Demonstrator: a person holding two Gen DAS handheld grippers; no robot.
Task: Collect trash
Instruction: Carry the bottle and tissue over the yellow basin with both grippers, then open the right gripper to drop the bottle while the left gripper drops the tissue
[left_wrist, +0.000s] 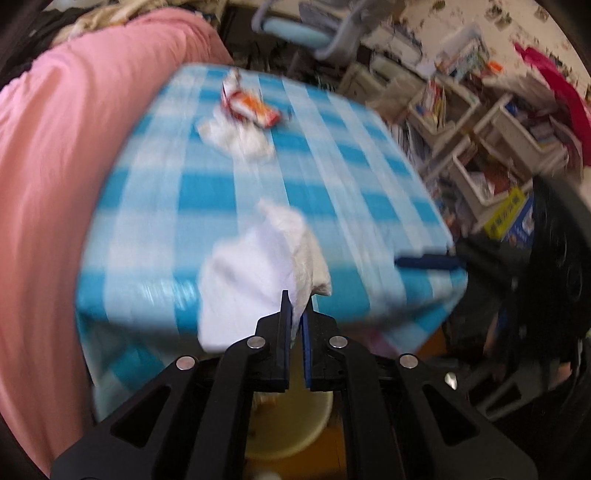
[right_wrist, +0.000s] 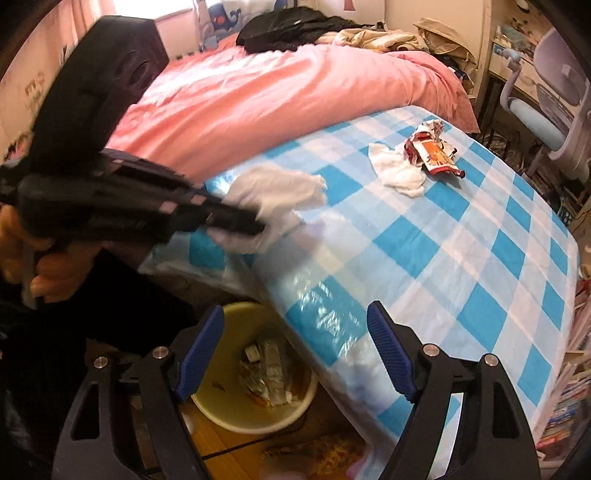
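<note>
My left gripper (left_wrist: 295, 306) is shut on a crumpled white tissue (left_wrist: 258, 273), held over the near edge of the blue-and-white checked table (left_wrist: 332, 177). From the right wrist view that left gripper (right_wrist: 258, 225) and the white tissue (right_wrist: 280, 192) show at the table's left edge. My right gripper (right_wrist: 295, 325) stands open with nothing between its fingers, above a yellow bin (right_wrist: 236, 410) that holds wrappers. A second tissue (right_wrist: 399, 173) and a red-and-orange snack wrapper (right_wrist: 436, 155) lie at the far end of the table; they also show as tissue (left_wrist: 240, 136) and wrapper (left_wrist: 251, 103).
A pink bedcover (right_wrist: 277, 96) borders the table on the left. The yellow bin (left_wrist: 284, 424) stands on the wooden floor under the table's near edge. A blue pen (left_wrist: 428, 262) lies near the table's right corner. Shelves with books (left_wrist: 491, 147) and a chair (right_wrist: 554, 103) stand beyond.
</note>
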